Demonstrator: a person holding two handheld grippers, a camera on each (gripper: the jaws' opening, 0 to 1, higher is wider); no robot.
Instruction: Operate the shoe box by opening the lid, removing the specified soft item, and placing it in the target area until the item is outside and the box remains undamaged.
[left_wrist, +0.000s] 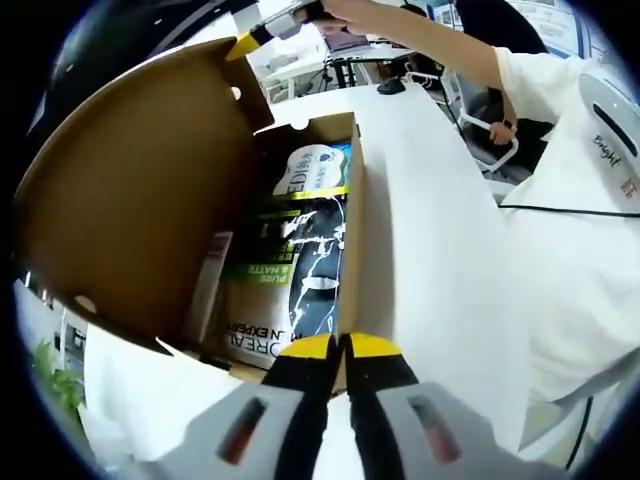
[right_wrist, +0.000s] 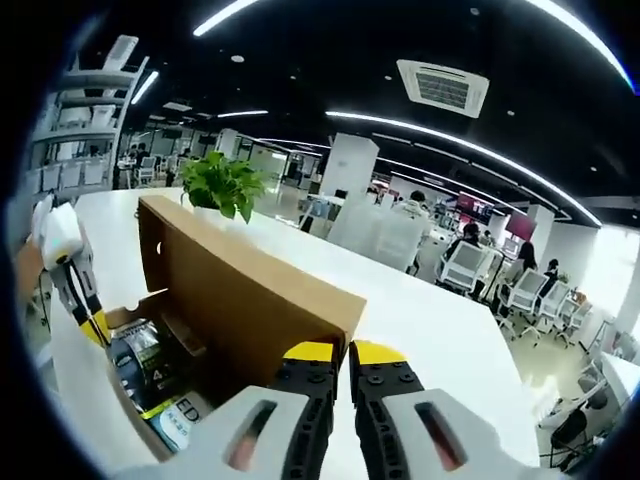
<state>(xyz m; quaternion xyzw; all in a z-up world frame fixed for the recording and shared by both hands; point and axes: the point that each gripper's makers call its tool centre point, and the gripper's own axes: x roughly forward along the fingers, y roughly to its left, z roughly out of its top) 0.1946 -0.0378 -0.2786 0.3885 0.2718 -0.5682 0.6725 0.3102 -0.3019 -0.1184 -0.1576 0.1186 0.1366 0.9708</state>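
Now, box (left_wrist: 350, 230): lid (left_wrist: 140, 190) raised.
Inside: soft packet (left_wrist: 290, 270) lying flat.
Left gripper (left_wrist: 340, 347): clenched on box wall.
Right gripper (right_wrist: 340, 352): clenched on lid edge.

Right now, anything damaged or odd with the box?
Nothing stands out. The box sits on the white table with its lid raised, held by the right gripper. The left gripper pinches the box's side wall. No tears or crushing visible. Packets lie inside.

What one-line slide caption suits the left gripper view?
Left gripper pinches the brown cardboard shoe box's side wall, its lid raised, a green-and-black soft pouch inside.
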